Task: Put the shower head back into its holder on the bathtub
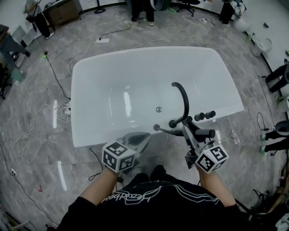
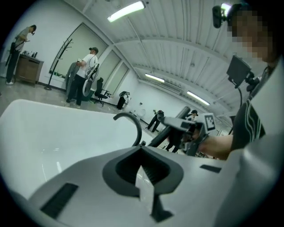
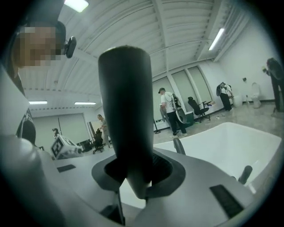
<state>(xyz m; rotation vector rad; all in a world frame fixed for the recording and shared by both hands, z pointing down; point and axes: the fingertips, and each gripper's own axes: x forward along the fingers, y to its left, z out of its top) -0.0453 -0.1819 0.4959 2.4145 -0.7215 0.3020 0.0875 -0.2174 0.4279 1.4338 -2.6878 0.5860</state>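
Note:
The black shower head [image 1: 205, 133] lies crosswise over the bathtub's [image 1: 90, 81] near rim, beside the curved black spout [image 1: 182, 100] and its knobs [image 1: 198, 117]. My right gripper [image 1: 192, 133] is shut on it. In the right gripper view its thick dark handle [image 3: 126, 115] stands upright between the jaws of the right gripper [image 3: 133, 177]. My left gripper [image 1: 140, 136] hovers at the near rim to the left, shut with nothing in it. The left gripper view shows the left gripper [image 2: 144, 170] with jaws together, the spout [image 2: 131, 122] beyond. I cannot pick out the holder.
The white tub [image 2: 53, 133] stands on a grey marbled floor with cables [image 1: 49, 67] trailing on the left and a power strip [image 1: 103, 40] behind. A person [image 1: 140, 11] stands beyond the tub. More people and office chairs are far off in the room.

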